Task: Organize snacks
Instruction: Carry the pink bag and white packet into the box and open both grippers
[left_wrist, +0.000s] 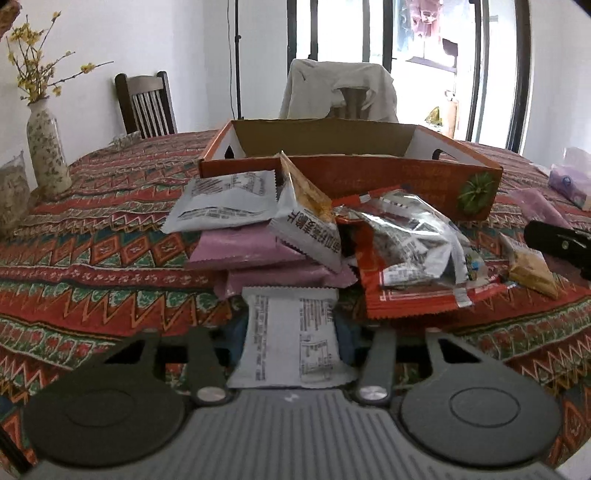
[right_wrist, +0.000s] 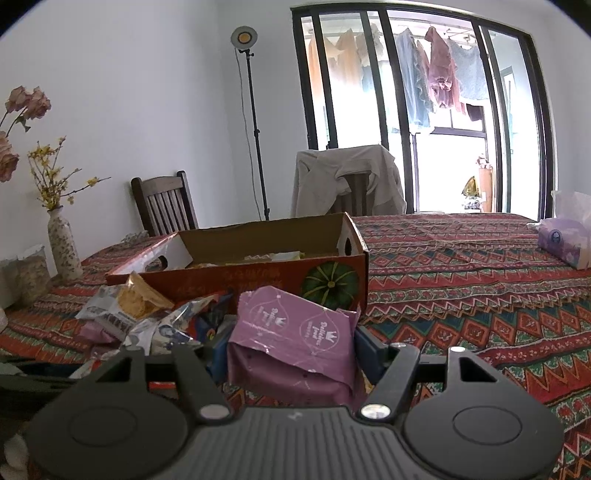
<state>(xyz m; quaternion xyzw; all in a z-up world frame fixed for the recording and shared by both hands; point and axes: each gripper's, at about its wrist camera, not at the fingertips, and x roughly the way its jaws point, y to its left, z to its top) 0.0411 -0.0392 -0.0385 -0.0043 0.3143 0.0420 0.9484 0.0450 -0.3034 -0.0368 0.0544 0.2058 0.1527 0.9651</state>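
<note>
Cardboard, orange outside and plain brown inside, forms the open box (left_wrist: 332, 173) taken as the landmark; it is set on a red, green and orange patterned tablecloth (left_wrist: 92, 236). Against the near wall of the box a loose heap of snack packets is piled: a white printed packet (left_wrist: 225, 201), pink packets (left_wrist: 240, 247) beneath it, a clear packet of yellow crackers (left_wrist: 306, 206) and an orange-and-silver wrapper (left_wrist: 410, 258). A white packet (left_wrist: 293, 341) is clamped between the fingers of the left gripper (left_wrist: 293, 332), on the near side of the heap and so farther from the box. A purple packet (right_wrist: 295, 336) is held by the right gripper (right_wrist: 291, 354), its jaws closed against the packet's two sides, just in front of the box corner bearing a green pumpkin picture (right_wrist: 330, 282). Some pale contents (right_wrist: 273, 256) are seen inside the box, too indistinct to identify. Left of the box a speckled vase (left_wrist: 46, 147) with yellow-flowered twigs is placed; to its right, well apart, a purple tissue pack (right_wrist: 563, 240) is set. Behind the box a chair draped with beige cloth (right_wrist: 347, 182) is seen.
</note>
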